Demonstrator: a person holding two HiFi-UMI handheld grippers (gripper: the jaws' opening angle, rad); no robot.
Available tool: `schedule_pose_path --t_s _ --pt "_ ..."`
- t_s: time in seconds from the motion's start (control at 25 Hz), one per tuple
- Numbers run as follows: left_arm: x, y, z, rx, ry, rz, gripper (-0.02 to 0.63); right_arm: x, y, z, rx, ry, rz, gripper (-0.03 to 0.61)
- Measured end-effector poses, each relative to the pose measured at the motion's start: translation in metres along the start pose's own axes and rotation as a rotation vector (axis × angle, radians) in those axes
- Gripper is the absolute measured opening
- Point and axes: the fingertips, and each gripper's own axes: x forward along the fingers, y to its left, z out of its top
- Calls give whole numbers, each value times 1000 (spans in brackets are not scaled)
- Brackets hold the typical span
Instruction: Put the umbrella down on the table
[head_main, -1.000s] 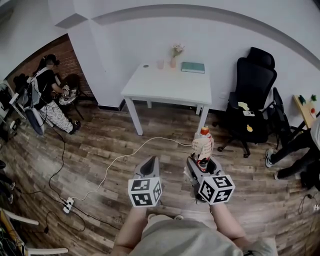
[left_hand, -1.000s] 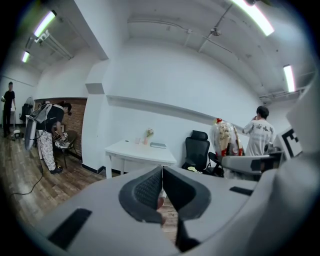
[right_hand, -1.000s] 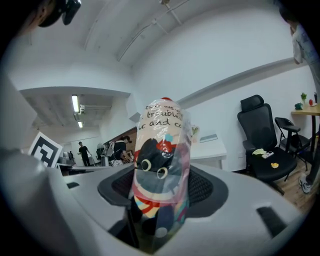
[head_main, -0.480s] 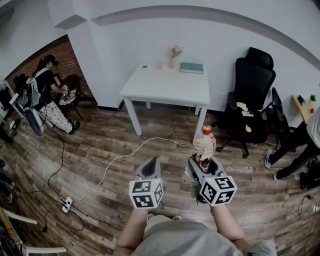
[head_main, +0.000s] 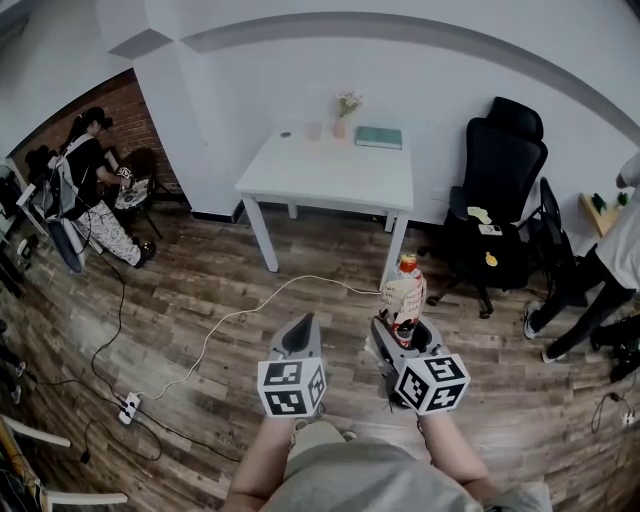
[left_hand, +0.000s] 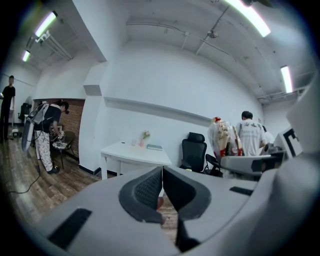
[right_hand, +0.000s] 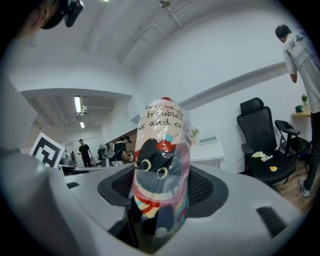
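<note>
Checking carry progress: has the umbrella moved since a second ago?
Yes, slightly: the umbrella has edged toward the table; its red cap now sits right of the front leg at its foot, not over it.

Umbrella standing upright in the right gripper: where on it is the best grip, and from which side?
Its lower half, where the right gripper grips it: jaws level, coming from the person's side, pads on opposite flanks of the round, plastic-wrapped umbrella. It stands upright, red cap on top, so a low grip probably steadies it.
</note>
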Motion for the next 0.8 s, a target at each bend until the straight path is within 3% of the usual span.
schedule_pose_path --t_s 0.8 --pt "42 10 7 -17 -7 1 8 39 -19 7 -1 2 0 268"
